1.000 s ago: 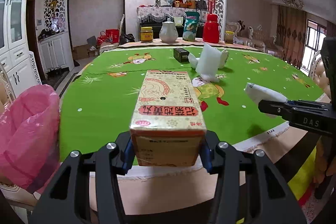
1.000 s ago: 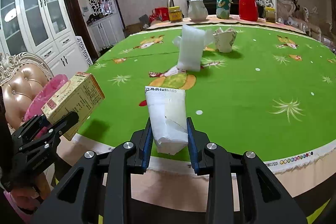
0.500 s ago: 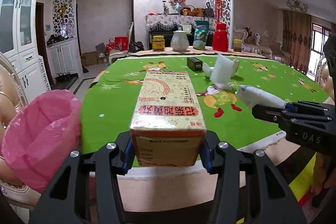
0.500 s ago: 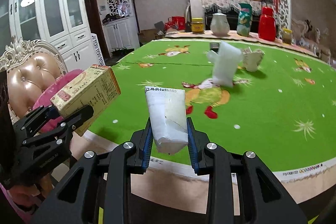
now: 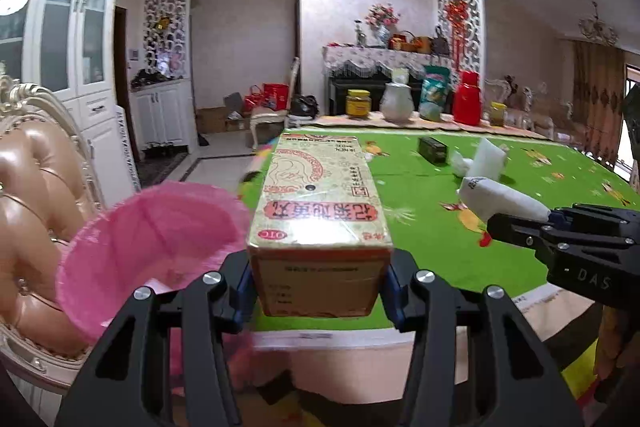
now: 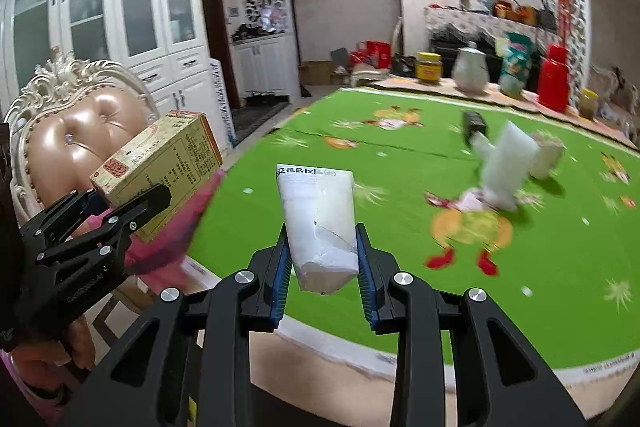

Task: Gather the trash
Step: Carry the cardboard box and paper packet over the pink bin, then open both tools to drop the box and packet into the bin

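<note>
Holding trash in both tools beside the green counter (image 6: 400,163).
Left tool (image 5: 318,291) clamps a yellow box (image 5: 320,211), pink bag (image 5: 152,239) at nine o'clock; right tool (image 6: 322,259) pinches a white tube (image 6: 320,219).

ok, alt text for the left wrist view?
The left gripper clamps a yellow medicine box in its jaws, beside an open pink trash bag on a chair at left. At right, the right gripper holds a white pouch over the green tablecloth.

A yellow carton (image 5: 320,211) was held level beside the open pink trash bag (image 5: 152,243); a crumpled white pouch (image 6: 320,223) was gripped upright.
</note>
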